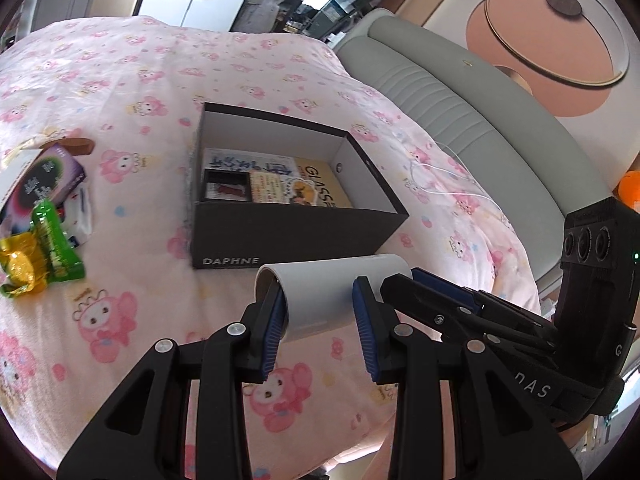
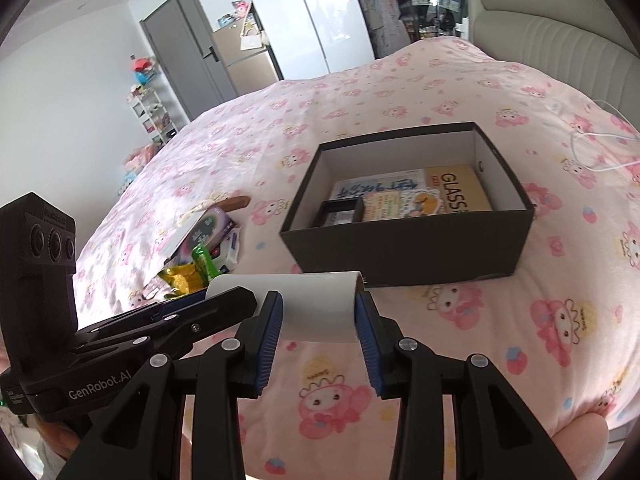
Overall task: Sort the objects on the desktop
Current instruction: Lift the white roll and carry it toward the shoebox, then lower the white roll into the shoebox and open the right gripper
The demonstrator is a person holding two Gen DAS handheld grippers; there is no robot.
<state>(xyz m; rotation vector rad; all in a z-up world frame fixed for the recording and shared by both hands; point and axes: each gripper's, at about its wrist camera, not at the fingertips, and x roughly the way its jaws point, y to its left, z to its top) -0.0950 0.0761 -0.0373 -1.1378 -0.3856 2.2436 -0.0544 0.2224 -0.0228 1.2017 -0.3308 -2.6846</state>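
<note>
Both the left tool and right tool clamp one white paper roll at opposite ends, keeping it level above the bed, near the open Daphne shoebox, likely its destination.

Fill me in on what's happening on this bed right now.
A person is sorting things on a pink cartoon-print bedspread, with a claw in each hand. The left claw and right claw each clamp one end of a white cylinder, which they hold together above the bedspread, just short of an open black box. The box already holds books and a small dark case. A pile of snack packets lies unsorted off to the side.
</note>
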